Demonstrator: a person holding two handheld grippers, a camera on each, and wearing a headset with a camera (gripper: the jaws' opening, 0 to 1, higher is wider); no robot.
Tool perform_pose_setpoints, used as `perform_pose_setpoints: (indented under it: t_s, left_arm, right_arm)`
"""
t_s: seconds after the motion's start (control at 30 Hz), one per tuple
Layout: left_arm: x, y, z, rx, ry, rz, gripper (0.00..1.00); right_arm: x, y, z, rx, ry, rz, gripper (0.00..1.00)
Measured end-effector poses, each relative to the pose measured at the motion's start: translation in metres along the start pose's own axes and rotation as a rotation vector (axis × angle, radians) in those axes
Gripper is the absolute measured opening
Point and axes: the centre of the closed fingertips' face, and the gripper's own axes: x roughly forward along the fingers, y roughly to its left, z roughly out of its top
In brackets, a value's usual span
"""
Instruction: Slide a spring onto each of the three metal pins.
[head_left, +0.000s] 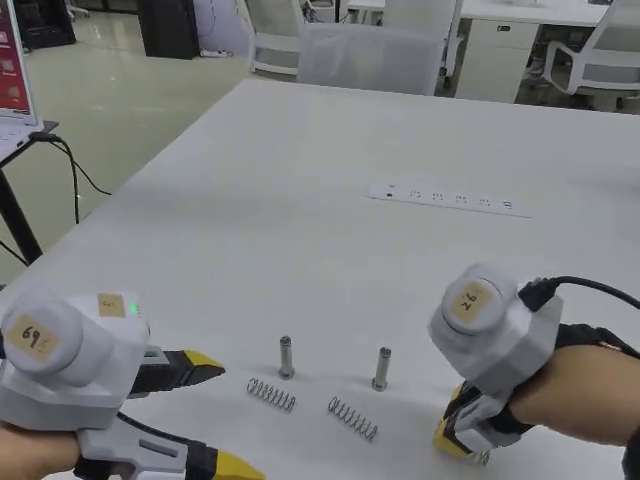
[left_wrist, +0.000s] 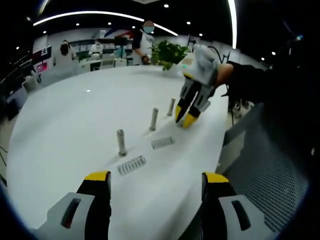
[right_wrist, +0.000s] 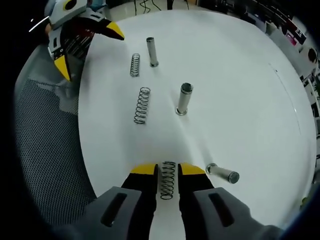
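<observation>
My right claw (right_wrist: 168, 172) is pressed in on the held spring (right_wrist: 168, 187), which lies lengthwise between the two yellow-tipped jaws with its coils touching both inner faces. In the head view this claw (head_left: 452, 432) points down at the near right part of the white table (head_left: 300, 200). The right pin (right_wrist: 222, 173) is just beside the claw's right jaw; in the left gripper view it (left_wrist: 171, 106) stands upright close behind the claw's tips (left_wrist: 184, 119). The middle pin (head_left: 381, 368) and the left pin (head_left: 286, 357) stand upright on the table in a row, well apart from one another, each with a bare shaft. The middle spring (head_left: 352, 418) lies flat on the table in front of the middle pin, near it but not touching. The left spring (head_left: 271, 394) lies flat just in front of the left pin, likewise apart from it. In the right gripper view, the left pin (right_wrist: 151, 51), left spring (right_wrist: 134, 65), middle pin (right_wrist: 183, 98) and middle spring (right_wrist: 142, 105) appear in the same order. My left claw (left_wrist: 156, 177) is spread wide with nothing between its jaws. It hovers at the near left of the table (head_left: 222, 415), aimed along the row of pins, with the left spring (left_wrist: 131, 164) nearest its tips. A flush socket strip (head_left: 450, 198) sits farther back on the table.
</observation>
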Motion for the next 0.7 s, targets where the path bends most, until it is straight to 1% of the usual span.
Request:
perform_pose_setpoints:
  t_s: [0.1, 0.13, 0.23, 0.33, 0.37, 0.43, 0.5, 0.53, 0.57, 0.6, 0.63, 0.7]
  left_arm:
    - [0.0, 0.0, 0.0, 0.0, -0.001, 0.001, 0.7]
    - [0.0, 0.0, 0.0, 0.0, -0.001, 0.001, 0.7]
    - [0.0, 0.0, 0.0, 0.0, -0.001, 0.0, 0.7]
    - [0.0, 0.0, 0.0, 0.004, 0.002, 0.0, 0.7]
    - [0.0, 0.0, 0.0, 0.004, 0.002, 0.0, 0.7]
    - [0.0, 0.0, 0.0, 0.006, 0.003, 0.0, 0.7]
    - [0.0, 0.0, 0.0, 0.007, 0.002, 0.001, 0.7]
    - [-0.001, 0.0, 0.0, 0.007, 0.001, 0.002, 0.7]
    - [-0.001, 0.001, 0.001, 0.007, -0.001, 0.004, 0.7]
    - [-0.001, 0.001, 0.001, 0.007, -0.002, 0.004, 0.7]
    - [-0.001, 0.0, 0.001, 0.008, -0.003, 0.005, 0.7]
    - [-0.002, 0.0, 0.001, 0.01, -0.003, 0.005, 0.7]
  right_arm:
    - [0.003, 0.0, -0.002, -0.01, 0.021, -0.003, 0.12]
    - [0.002, -0.001, -0.001, -0.018, 0.018, -0.015, 0.1]
    - [0.001, -0.002, -0.002, -0.018, 0.027, -0.021, 0.09]
    - [0.002, 0.001, -0.001, -0.043, 0.047, -0.034, 0.08]
    - [0.002, 0.001, -0.001, -0.061, 0.058, -0.048, 0.08]
    - [0.003, 0.002, -0.001, -0.063, 0.067, -0.06, 0.08]
    - [0.002, 0.0, -0.002, -0.048, 0.062, -0.06, 0.08]
    - [0.001, -0.001, -0.002, -0.038, 0.052, -0.055, 0.08]
    - [0.002, -0.001, -0.001, -0.002, 0.01, -0.045, 0.07]
    - [0.001, -0.002, 0.0, 0.017, -0.024, -0.042, 0.07]
    - [0.0, -0.003, 0.0, 0.029, -0.053, -0.044, 0.07]
    - [-0.008, -0.004, 0.001, 0.044, -0.118, -0.048, 0.07]
